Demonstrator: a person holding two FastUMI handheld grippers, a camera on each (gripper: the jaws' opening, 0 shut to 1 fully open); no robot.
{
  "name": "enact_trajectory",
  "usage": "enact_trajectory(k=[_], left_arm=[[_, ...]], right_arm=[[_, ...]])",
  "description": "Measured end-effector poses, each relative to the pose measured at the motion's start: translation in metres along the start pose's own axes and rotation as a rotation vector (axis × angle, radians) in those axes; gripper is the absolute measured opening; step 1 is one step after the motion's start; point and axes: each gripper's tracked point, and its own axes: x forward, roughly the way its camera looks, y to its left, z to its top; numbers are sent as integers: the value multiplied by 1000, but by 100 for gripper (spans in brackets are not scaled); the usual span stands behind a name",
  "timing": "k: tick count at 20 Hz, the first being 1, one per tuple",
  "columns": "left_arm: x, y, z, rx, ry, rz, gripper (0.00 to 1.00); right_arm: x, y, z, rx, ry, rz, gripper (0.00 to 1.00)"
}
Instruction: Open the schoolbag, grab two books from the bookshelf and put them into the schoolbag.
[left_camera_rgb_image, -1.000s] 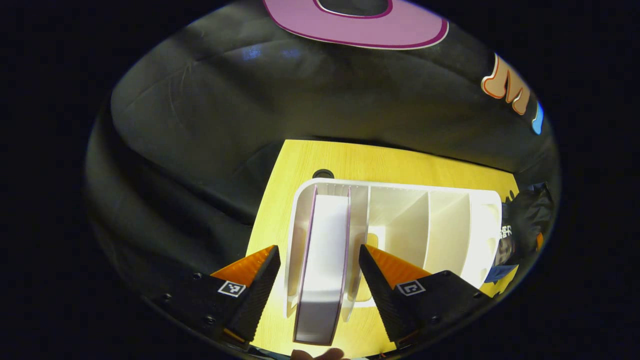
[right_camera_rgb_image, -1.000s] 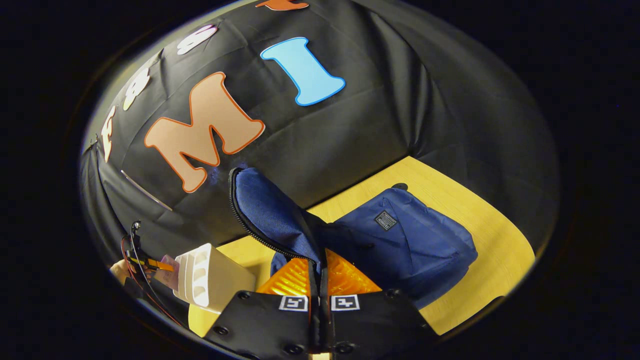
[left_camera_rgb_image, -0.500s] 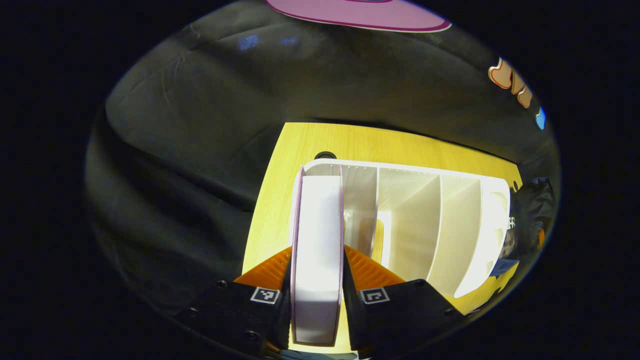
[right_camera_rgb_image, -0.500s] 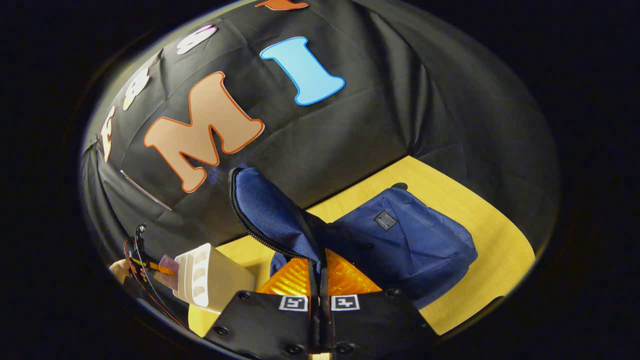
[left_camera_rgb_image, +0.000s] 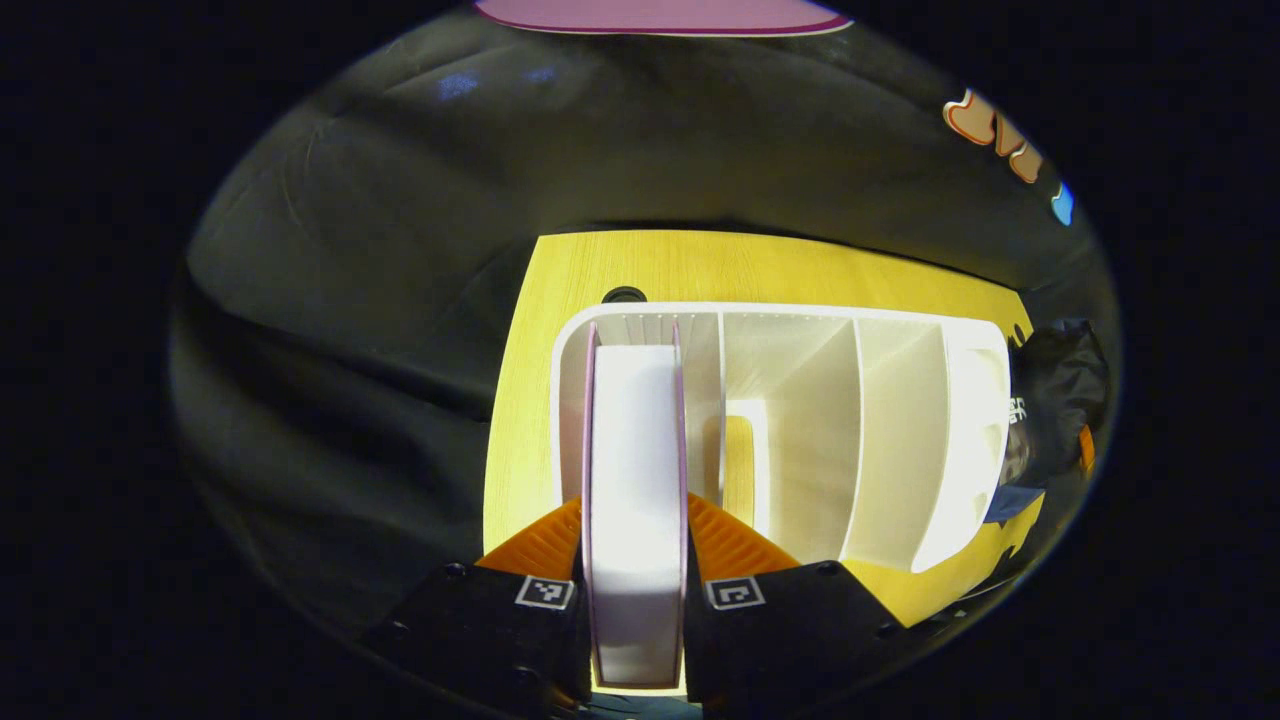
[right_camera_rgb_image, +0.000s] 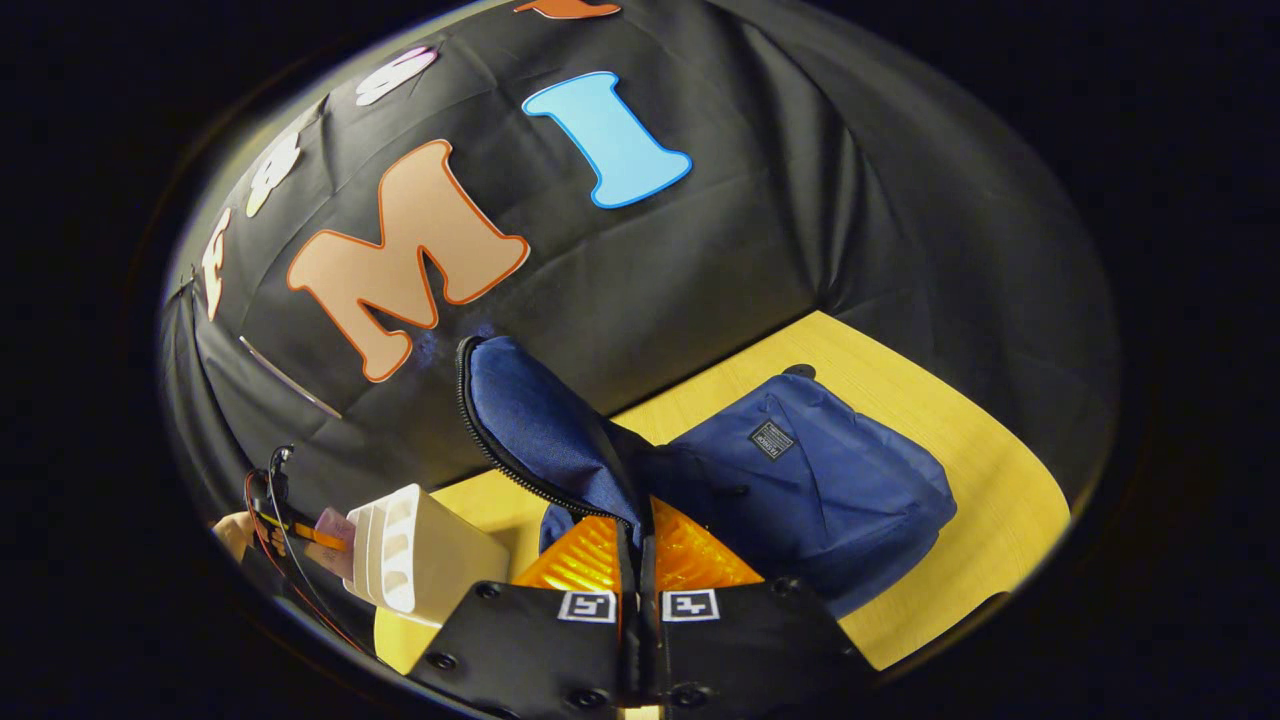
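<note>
Yellow wooden surface (left_camera_rgb_image: 700, 265) under black cloth walls. Left gripper (left_camera_rgb_image: 636, 545): both fingers (left_camera_rgb_image: 535, 540) pressed against the two covers of a white-paged book (left_camera_rgb_image: 635, 480) with purplish covers, pinching it near its close end. Book stands upright in the leftmost slot of a white bookshelf (left_camera_rgb_image: 900, 420); the slots to its right look vacant. A dark round hole (left_camera_rgb_image: 623, 295) in the surface lies just beyond the shelf's far left corner.

Right gripper (right_camera_rgb_image: 640, 560): fingers (right_camera_rgb_image: 585, 560) pressed together on the lifted flap (right_camera_rgb_image: 545, 430) of the blue schoolbag (right_camera_rgb_image: 820, 490), zipper edge showing along the flap. Bag body lies on the surface to the right, mouth open. Bookshelf seen at the near left, well apart from the bag, with the other gripper at its far side.
</note>
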Motion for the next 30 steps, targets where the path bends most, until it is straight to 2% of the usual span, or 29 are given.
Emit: enact_trajectory(k=[5, 15, 25, 30], left_arm=[[-6, 3, 6, 26, -15, 16, 33], [-63, -3, 30, 103, -109, 22, 31], [-108, 14, 26, 18, -225, -13, 31], [-133, 24, 15, -69, -285, -37, 31]], right_arm=[[1, 1, -1, -6, 6, -3, 2], [3, 1, -1, 1, 12, 0, 2], [1, 2, 0, -4, 17, 4, 4], [1, 2, 1, -12, 19, 7, 4]])
